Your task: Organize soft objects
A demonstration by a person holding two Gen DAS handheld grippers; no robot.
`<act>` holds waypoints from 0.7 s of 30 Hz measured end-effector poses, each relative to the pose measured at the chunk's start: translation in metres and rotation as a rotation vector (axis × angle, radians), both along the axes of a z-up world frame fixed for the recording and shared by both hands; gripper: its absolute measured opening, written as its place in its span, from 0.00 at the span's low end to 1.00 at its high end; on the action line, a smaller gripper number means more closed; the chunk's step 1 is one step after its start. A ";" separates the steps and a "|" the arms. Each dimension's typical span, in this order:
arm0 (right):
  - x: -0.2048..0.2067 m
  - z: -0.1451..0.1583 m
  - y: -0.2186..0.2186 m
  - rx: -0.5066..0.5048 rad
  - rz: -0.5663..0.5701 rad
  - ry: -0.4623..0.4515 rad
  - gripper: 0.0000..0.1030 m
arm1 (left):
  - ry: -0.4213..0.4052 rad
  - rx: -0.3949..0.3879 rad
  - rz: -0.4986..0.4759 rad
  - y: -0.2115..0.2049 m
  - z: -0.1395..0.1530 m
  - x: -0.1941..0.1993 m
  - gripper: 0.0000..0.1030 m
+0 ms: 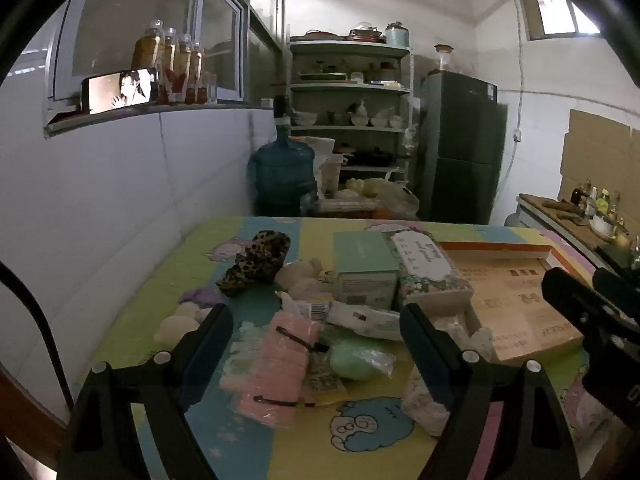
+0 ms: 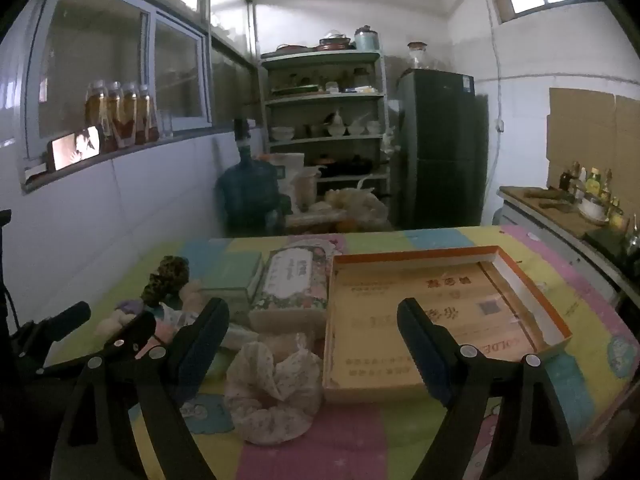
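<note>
Kitchen table covered by a pastel cartoon mat (image 1: 360, 432), seen from both wrist cameras. Legible writing is scarce: the shallow cardboard box lid (image 2: 436, 312), orange-rimmed and lying at right centre of the right wrist view, carries inverted print of which only "GOLDE" is partly readable, beside a square code; the floral tissue box (image 2: 294, 284) and mint-green carton (image 1: 366, 270) bear labels too blurred to read, and a barcode sticker shows on a white packet (image 1: 360, 314) at centre of the left wrist view. The left gripper (image 1: 316, 328) is spread wide and grasps nothing; below it in the frame lie a pink towel pack (image 1: 276, 368) and a wrapped green sponge (image 1: 354, 360), neither touched. The right gripper (image 2: 312, 320) is likewise spread wide and empty, hovering over a white floral scrunchie (image 2: 274, 392) at lower centre, just left of the box lid. Further soft objects lie at the mat's left: a leopard-print scrunchie (image 1: 256, 260), cream puffs (image 1: 302, 276) and a lilac item (image 1: 202, 296) of uncertain kind. A phone (image 1: 120, 90) on the window ledge at upper left shows a blurred picture. Each gripper's body is cut off by the lower frame edge.
</note>
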State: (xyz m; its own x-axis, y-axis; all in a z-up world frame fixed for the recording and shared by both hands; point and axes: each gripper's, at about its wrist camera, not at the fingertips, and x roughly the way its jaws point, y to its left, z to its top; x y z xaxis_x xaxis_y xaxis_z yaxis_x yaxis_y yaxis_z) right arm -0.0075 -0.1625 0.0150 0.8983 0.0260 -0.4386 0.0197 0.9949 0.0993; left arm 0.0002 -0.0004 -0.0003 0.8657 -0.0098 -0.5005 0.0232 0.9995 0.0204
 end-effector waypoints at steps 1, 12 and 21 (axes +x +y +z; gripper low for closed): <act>0.000 0.000 0.000 -0.001 0.002 0.003 0.85 | 0.001 -0.002 0.001 -0.001 0.000 0.000 0.83; 0.001 0.000 0.001 0.004 0.021 0.014 0.84 | 0.010 -0.023 -0.011 0.004 -0.005 0.001 0.83; 0.007 -0.005 0.004 0.006 0.058 0.033 0.85 | 0.016 -0.025 -0.006 0.002 -0.003 0.003 0.83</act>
